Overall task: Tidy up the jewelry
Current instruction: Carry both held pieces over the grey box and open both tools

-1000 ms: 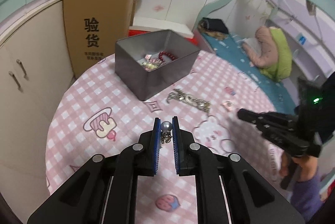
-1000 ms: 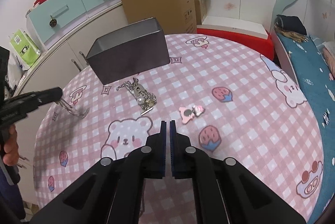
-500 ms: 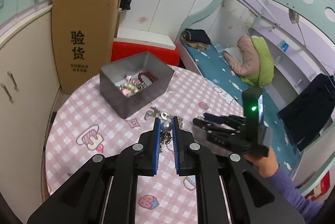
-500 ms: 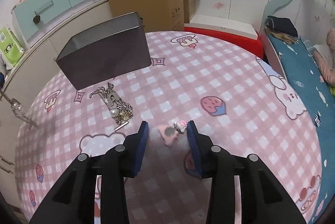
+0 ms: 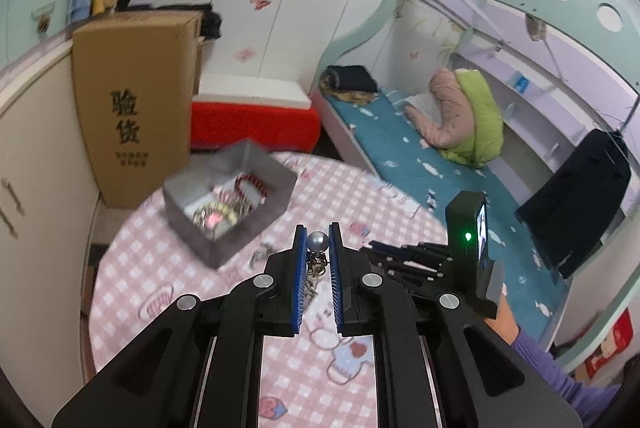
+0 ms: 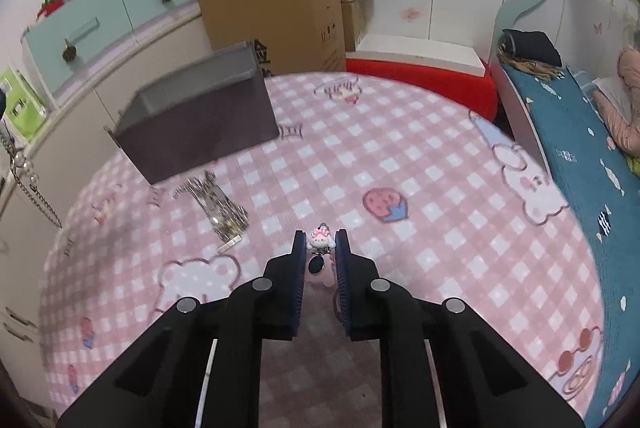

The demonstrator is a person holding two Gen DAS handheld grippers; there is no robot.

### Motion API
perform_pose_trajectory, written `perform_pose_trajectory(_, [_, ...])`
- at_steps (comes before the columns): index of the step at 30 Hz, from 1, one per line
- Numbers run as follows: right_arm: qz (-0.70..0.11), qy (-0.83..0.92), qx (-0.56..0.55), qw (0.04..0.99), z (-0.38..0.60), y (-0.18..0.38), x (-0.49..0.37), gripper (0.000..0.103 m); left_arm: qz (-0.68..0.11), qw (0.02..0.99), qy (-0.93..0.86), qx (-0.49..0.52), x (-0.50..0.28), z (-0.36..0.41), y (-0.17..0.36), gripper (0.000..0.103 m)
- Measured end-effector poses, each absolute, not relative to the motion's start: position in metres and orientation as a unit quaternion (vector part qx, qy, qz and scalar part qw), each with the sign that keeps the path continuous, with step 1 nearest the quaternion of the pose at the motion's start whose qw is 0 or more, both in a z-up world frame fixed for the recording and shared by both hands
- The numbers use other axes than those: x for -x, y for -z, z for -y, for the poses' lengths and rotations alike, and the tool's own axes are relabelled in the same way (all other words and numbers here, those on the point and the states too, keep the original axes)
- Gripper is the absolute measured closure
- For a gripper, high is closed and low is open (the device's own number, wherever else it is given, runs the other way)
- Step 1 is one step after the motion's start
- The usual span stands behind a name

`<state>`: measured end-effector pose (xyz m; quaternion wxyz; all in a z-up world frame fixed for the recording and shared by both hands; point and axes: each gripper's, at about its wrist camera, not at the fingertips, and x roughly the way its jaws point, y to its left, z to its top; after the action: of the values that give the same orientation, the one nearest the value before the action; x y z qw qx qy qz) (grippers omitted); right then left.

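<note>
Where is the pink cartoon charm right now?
In the right wrist view, the pink cartoon charm sits between the right tool's fingertips, low over the checked tablecloth, right of the silver chain pile.

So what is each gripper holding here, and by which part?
Left gripper: pearl necklace, pinched at a pearl, chain dangling. Right gripper: pink bunny charm, fingers around the bunny figure.

Glossy pearl (image 5: 317, 241), matt cardboard box (image 5: 134, 99)
</note>
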<state>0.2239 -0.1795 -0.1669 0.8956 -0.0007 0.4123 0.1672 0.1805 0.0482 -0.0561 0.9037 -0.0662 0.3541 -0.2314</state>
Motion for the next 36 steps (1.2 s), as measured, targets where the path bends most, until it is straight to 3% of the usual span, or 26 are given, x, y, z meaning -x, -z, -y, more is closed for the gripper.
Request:
perform_pose_trajectory(8, [-0.37,-0.206,-0.019,0.906,0.17,0.097,-0.233,0.089,-0.312,0.92,0.233,0.038,-0.208,-0.048,-0.003,0.091])
perform_pose_trajectory(14, [-0.357,-0.237,-0.017,0.903,0.14,0.064,-0.255,0.089,-0.322,0.921,0.218,0.036,-0.247,-0.055,-0.015,0.091])
perform_pose_trajectory(22, [-0.375,-0.258,-0.005,0.891,0.096,0.065,-0.293,0.089,-0.385,0.904,0.184,0.031,-0.306,-0.063,0.032,0.091])
perform_pose_trajectory(36, [-0.439,-0.263,0.009,0.859,0.048,0.116,-0.333,0.089,-0.463,0.872,0.156,0.03,-0.341,-0.075,0.122,0.089])
